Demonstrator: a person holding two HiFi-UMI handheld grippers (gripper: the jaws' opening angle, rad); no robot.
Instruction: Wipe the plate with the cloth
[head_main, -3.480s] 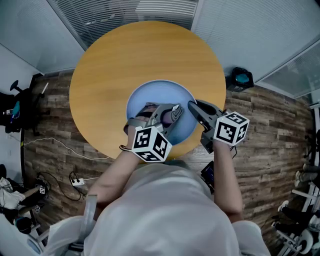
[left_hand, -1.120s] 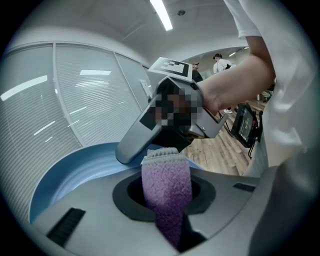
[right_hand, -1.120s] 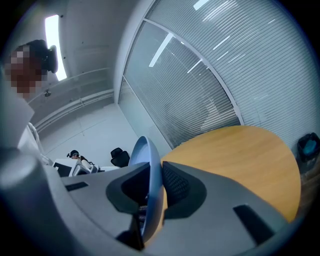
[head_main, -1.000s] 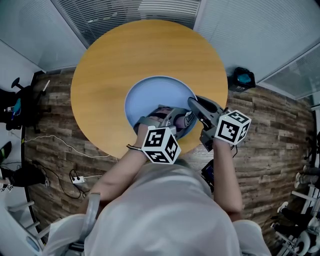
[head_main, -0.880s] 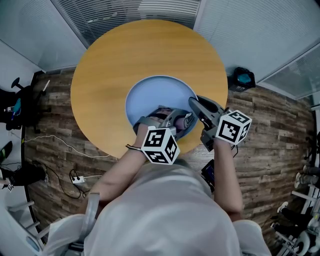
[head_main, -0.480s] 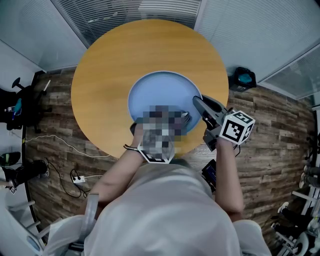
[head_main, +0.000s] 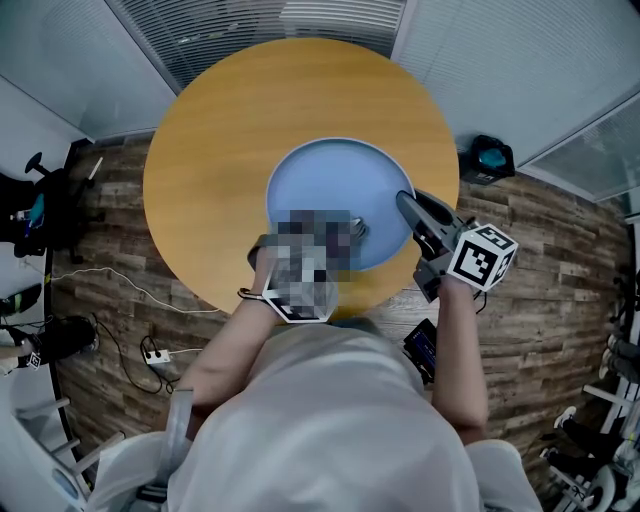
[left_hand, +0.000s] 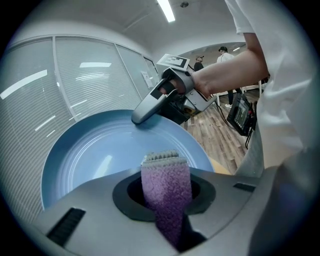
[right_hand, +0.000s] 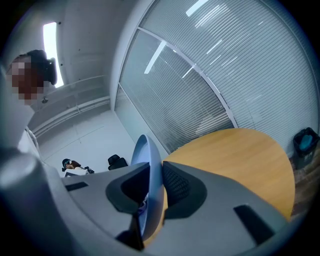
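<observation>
Two hand-held grippers work on one blue plate (head_main: 330, 185) set on the round wooden counter (head_main: 220, 120).

Head view: the plate lies at frame centre, towards the counter's lower edge. The right hand-held gripper (head_main: 404, 201) meets the plate's right rim. The left one is hard to make out at the plate's lower rim.

Left gripper view: the left hand-held gripper (left_hand: 164, 175) is clenched on a purple cloth (left_hand: 167, 200). The cloth's ridged end stands over the plate's inner face. The right hand-held gripper bites the far rim at upper centre.

Right gripper view: the jaws are clamped on the rim, and the plate is seen edge-on. Whether the plate is lifted off the counter cannot be told.

Step in hand, by judgement: wiping is under way. The next move calls for pressing the cloth onto the plate face and sweeping it across, while the right grip steadies the rim.
</observation>
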